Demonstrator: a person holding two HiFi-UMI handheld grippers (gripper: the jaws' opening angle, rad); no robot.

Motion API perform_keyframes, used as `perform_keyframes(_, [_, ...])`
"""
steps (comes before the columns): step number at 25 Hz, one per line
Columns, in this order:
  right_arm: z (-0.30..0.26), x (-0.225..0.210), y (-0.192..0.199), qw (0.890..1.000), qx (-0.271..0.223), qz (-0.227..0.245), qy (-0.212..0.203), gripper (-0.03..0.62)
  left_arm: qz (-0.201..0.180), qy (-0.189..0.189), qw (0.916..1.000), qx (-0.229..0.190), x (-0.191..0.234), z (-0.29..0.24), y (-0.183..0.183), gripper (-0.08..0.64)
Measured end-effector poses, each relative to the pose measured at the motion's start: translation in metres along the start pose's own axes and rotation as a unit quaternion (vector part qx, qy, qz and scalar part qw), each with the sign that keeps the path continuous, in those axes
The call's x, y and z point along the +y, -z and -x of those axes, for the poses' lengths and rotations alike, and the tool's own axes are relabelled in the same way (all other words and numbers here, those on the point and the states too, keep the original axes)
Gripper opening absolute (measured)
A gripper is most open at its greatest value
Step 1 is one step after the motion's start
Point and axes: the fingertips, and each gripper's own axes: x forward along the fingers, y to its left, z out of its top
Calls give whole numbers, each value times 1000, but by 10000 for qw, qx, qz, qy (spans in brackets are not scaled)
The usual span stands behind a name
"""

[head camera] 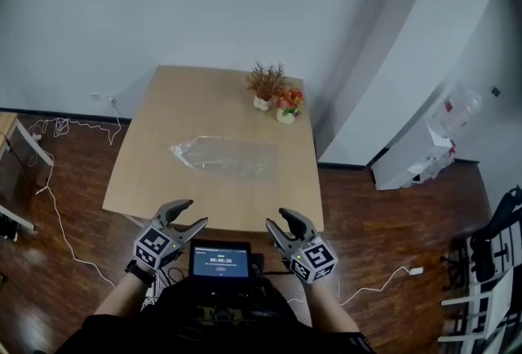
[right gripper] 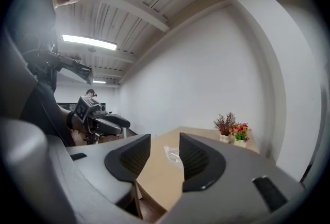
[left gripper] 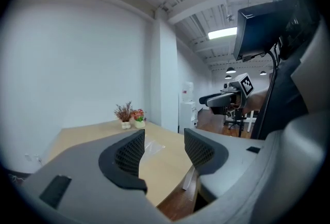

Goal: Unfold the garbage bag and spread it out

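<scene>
Left gripper and right gripper hover at the wooden table's near edge, both with jaws apart and empty. The clear garbage bag lies flat mid-table.

A clear plastic garbage bag is laid in the middle of the light wooden table. Two small flower pots are set by its far right corner.

A pale table stands on dark wood floor (white dispenser, perhaps, beyond).
</scene>
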Motion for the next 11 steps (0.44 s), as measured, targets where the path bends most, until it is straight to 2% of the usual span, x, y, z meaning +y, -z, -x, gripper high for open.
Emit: perform_keyframes(11, [1, 15, -2, 9997, -36, 198, 135, 198, -44, 4, 9999, 91, 5, 25, 15, 249])
